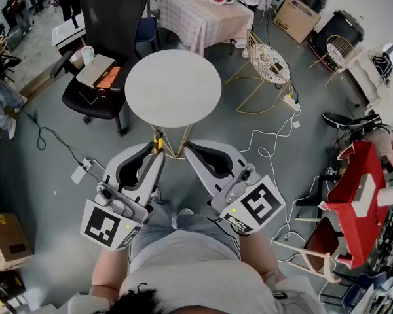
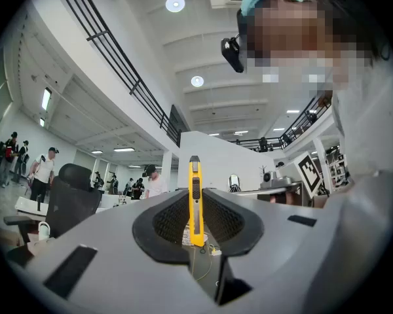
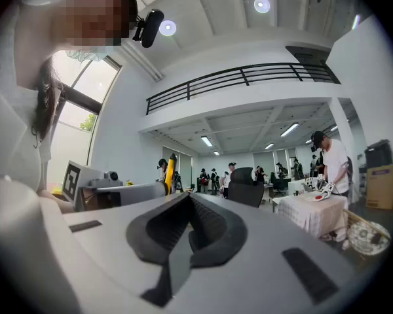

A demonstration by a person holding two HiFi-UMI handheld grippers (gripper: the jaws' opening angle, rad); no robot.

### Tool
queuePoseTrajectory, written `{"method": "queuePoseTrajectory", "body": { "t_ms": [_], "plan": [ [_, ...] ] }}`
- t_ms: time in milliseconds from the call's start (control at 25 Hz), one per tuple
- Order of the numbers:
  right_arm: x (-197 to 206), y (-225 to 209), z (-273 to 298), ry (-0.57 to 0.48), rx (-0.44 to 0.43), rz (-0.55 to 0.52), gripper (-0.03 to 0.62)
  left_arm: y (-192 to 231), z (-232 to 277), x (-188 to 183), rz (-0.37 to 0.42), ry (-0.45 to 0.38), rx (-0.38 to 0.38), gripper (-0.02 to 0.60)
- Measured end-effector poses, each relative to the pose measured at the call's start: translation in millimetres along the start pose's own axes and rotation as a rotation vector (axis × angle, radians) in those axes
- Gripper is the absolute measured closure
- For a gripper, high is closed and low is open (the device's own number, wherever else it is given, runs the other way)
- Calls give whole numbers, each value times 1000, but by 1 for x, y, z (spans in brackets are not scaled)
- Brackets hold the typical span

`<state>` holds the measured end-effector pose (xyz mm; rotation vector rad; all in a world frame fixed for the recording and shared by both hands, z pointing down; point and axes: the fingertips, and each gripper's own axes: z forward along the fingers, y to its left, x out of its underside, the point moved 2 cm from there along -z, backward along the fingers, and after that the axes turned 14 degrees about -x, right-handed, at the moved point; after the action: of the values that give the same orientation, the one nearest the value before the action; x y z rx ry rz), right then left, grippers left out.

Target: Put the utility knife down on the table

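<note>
- Currently, head view: left gripper (image 1: 156,150) at lower centre is clamped on the yellow knife (image 1: 158,140), which pokes up just under the near rim of the round table (image 1: 183,103). The knife is not on the table yet.
- Right gripper (image 1: 193,152) sits just beside the left one. Likely risk: the two tips bump, or it knocks the knife on the way forward.
- The table top is bare, so there is plenty of room to land. The near edge is the worry, since a knife put down close to the rim could slide off.
- An office chair (image 1: 111,25) crowds the table at upper left and a wire chair (image 1: 270,63) stands off to the right. The approach from the near side looks open.
- Left gripper view: the jaws pinch only the lower part of the knife (image 2: 195,201), which stands upright at frame centre with most of its length free. Judged risk: it pivots or slips in the pads when tilted flat.
- Right gripper view: the jaws are together with nothing between them. The knife (image 3: 172,170) shows left of centre, near.
</note>
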<state>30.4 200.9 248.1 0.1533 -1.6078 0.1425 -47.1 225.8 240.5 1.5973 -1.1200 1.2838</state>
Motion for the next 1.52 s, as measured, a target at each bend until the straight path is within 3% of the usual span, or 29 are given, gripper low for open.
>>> {"method": "queuePoseTrajectory", "body": {
  "t_ms": [600,1160,1520],
  "plan": [
    [-11,1,-14,-10,-5,-16,586,-17,9,-10,26,-14,18,514],
    [2,-11,-21,-34,-7,19,586,-11,14,8,35,32,-30,514],
    [10,-58,-4,-1,44,29,586,16,64,26,9,52,20,514]
  ]
}}
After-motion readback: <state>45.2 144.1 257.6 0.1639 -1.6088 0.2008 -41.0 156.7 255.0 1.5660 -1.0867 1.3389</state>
